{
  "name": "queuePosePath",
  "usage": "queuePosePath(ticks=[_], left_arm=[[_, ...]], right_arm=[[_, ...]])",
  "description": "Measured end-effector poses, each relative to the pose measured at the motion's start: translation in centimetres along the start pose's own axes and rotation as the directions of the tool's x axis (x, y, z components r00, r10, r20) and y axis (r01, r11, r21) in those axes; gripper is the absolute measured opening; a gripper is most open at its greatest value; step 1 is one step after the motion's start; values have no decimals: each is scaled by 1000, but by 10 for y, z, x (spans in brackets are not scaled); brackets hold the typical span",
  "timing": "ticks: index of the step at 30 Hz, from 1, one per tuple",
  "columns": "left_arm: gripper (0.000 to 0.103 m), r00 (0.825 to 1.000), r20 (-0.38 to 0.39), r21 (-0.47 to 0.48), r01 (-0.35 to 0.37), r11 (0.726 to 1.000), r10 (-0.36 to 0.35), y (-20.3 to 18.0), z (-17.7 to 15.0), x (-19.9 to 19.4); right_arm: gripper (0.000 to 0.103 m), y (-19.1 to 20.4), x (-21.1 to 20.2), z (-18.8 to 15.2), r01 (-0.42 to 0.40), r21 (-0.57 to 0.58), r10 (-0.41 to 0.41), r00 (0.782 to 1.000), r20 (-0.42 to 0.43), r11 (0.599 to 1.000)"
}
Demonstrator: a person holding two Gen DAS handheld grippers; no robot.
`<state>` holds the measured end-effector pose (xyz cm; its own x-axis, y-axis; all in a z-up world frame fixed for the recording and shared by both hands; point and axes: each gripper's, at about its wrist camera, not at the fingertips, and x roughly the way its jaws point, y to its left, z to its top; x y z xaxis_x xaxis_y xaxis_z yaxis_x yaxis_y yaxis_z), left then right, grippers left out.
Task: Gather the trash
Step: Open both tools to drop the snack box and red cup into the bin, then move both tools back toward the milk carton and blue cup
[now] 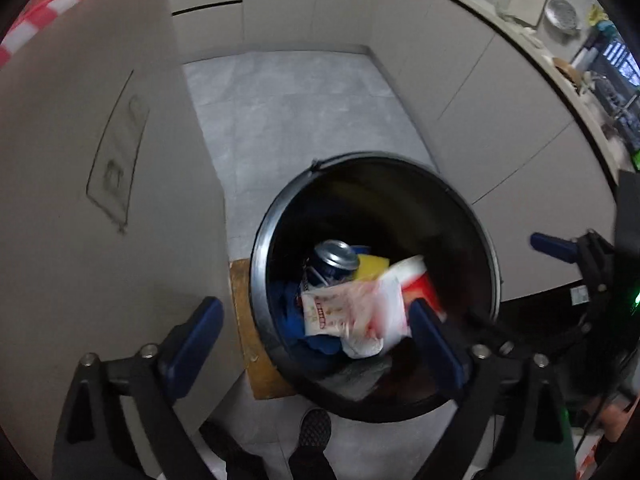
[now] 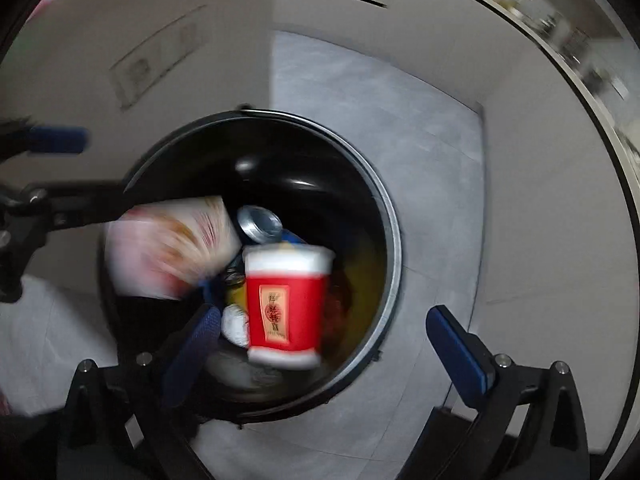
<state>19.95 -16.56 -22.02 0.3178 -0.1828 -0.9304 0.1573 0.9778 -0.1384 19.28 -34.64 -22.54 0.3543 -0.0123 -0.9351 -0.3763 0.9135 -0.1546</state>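
Nearest the left wrist camera, the left gripper (image 1: 316, 336) stands spread wide with nothing between its blue pads, poised above the near rim of the round black trash bin (image 1: 260, 240). A white and red snack packet (image 1: 356, 312) shows between those pads, blurred, over the bin's mouth; whether it is in the air or lying on the pile cannot be told. In the right wrist view the right gripper (image 2: 324, 336) is likewise spread and empty, above the bin's (image 2: 394, 248) near rim. A red paper cup (image 2: 286, 304) with white bands is seen just ahead of it, upright and smeared by motion, inside the bin's opening. Deeper in the bin lie a silver-topped drink can (image 1: 334, 260), a yellow item (image 1: 372, 266) beside it, and blue material (image 1: 296, 316) toward the left wall. The bin stands on a grey tiled floor (image 1: 280, 120), with pale cabinet fronts (image 1: 460, 92) beyond and a cluttered counter (image 1: 560, 60) along the far right edge.
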Motion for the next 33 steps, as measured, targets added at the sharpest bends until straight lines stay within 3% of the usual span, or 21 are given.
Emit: queuePosePath(ticks=[8,17,25,33], left_arm=[[100,999,-18,25,-46,999,46,-12,-15,3],[100,998,39,43,-54,998,53,-15,-2,-23],[100,989,139,43,-53,998,47,-18,4,-80],[100,970,236,26,-74,997,66,-9,7,-131]], right_arm=[[103,-36,4,-10,8,230,-1,1000,-29,973],[103,-36,-26,-7,10,285,-11,1000,3,958],[103,-39,-77,1,-13,350,-23,995,99,937],[103,-32,-135,14,-52,365,-32,975,220,930]])
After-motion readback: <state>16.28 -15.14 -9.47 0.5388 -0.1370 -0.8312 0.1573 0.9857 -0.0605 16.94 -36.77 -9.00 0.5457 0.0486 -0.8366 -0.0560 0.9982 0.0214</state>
